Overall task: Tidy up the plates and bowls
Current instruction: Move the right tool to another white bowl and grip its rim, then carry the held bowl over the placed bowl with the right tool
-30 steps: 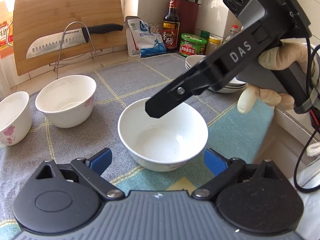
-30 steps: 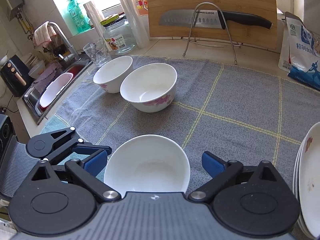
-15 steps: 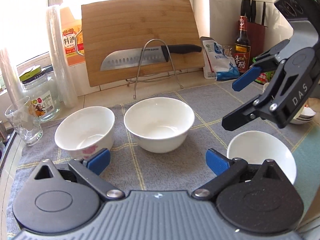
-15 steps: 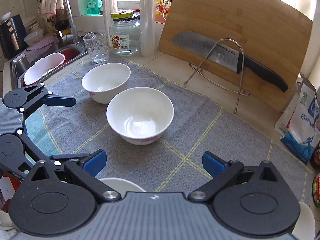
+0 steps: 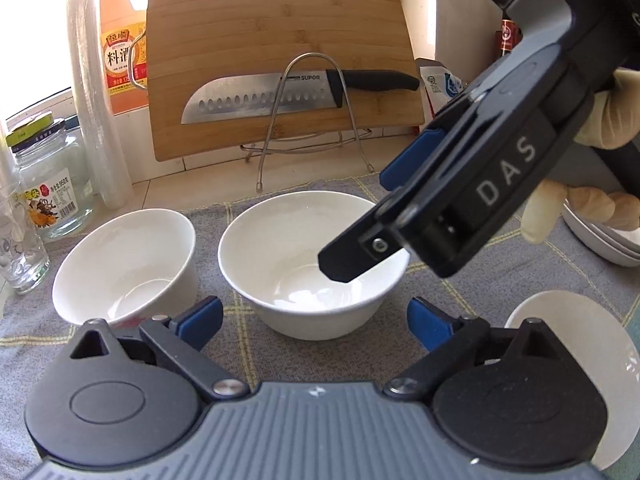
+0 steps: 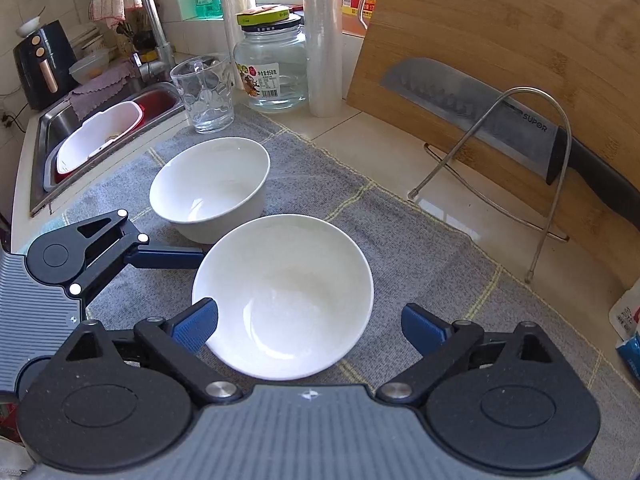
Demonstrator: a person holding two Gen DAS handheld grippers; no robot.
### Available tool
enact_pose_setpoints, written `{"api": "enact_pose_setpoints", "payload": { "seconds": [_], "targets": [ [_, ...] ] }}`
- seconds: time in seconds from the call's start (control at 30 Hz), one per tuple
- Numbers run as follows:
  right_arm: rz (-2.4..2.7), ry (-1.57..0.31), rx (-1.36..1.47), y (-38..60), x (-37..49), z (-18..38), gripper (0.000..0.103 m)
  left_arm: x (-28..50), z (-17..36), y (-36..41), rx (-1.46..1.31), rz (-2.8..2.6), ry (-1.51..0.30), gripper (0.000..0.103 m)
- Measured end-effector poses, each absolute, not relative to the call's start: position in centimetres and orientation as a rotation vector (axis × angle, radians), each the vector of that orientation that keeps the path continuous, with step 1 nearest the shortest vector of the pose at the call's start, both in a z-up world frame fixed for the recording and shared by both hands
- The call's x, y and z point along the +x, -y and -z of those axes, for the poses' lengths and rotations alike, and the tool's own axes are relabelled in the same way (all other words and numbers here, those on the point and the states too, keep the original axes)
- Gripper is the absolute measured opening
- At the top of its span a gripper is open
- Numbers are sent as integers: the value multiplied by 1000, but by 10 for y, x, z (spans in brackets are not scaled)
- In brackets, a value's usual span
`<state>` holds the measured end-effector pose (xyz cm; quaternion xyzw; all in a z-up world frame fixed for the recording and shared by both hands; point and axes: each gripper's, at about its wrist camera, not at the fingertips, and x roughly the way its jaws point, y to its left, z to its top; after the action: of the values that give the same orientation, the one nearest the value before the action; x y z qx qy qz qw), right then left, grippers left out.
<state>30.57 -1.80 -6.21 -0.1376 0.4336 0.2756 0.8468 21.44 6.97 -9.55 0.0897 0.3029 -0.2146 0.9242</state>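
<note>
Both tongs now flank the middle bowl (image 6: 282, 300).

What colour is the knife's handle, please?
Black; the knife handle shows best in the left wrist view.

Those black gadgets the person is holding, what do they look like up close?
Each gripper is black, with a ribbed grey body, round pivot discs, silver screws and blue finger pads. The right gripper bears white letters DAS. A pale glove covers the hand holding it.
</note>
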Motion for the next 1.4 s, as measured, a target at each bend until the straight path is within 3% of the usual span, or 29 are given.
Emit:
{"api": "enact_pose_setpoints", "payload": {
  "seconds": [0.17, 0.43, 1.4],
  "targets": [
    [-602, -941, -265, 18, 319, 69, 87, 221, 96, -70, 175, 443, -629, 91],
    [-619, -970, -242, 17, 330, 76, 74, 226, 96, -69, 166, 451, -629, 89],
    [-666, -972, -114, 34, 300, 37, 72, 201, 63, -71, 154, 501, -627, 88]
  ]
}}
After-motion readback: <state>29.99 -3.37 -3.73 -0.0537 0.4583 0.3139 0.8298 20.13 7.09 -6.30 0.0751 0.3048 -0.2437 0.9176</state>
